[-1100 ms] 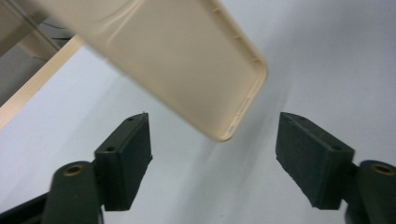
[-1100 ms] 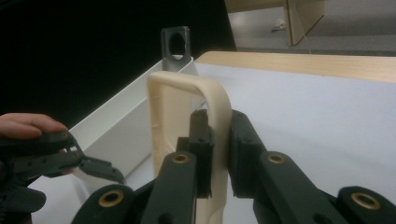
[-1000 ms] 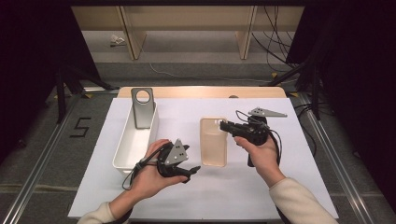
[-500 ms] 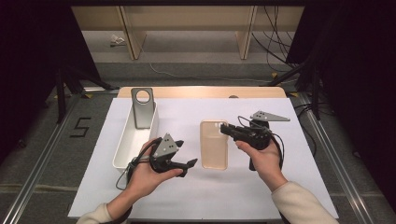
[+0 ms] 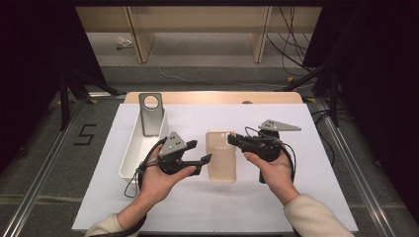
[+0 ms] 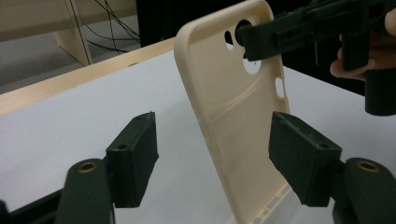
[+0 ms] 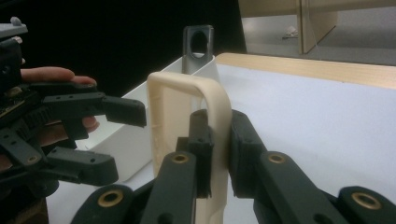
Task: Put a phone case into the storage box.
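**Case gripped at its camera end by the right gripper**

Case [image 5: 221, 156], a beige phone case, is seen in the high view over the white sheet [image 5: 316, 197], between the two hands and just right of the white bin [image 5: 129, 158]. Its open side faces up, and the camera cut-outs are at the far end. That end is pinched by the right gripper [image 5: 234, 140]: in the right gripper view the jaws are shut on the case's rim [image 7: 212, 112], one pad inside the shell and one outside. In the left gripper view the same jaws are seen biting the edge beside the lens holes [image 6: 243, 35], and the near end of the case appears to rest on the sheet.

The left gripper [image 5: 206, 158] is held at the case's left edge. Its jaws have just been closing, yet they are parted in the left gripper view, with the case [image 6: 233, 116] between them. The right pad [image 6: 301, 156] is close against the case's side; whether it touches cannot be told. The left pad is well clear of it.

A grey holder [image 5: 151, 113] with a round hole is stood up at the far end of the bin. The sheet is laid on a wooden table [image 5: 212, 97].
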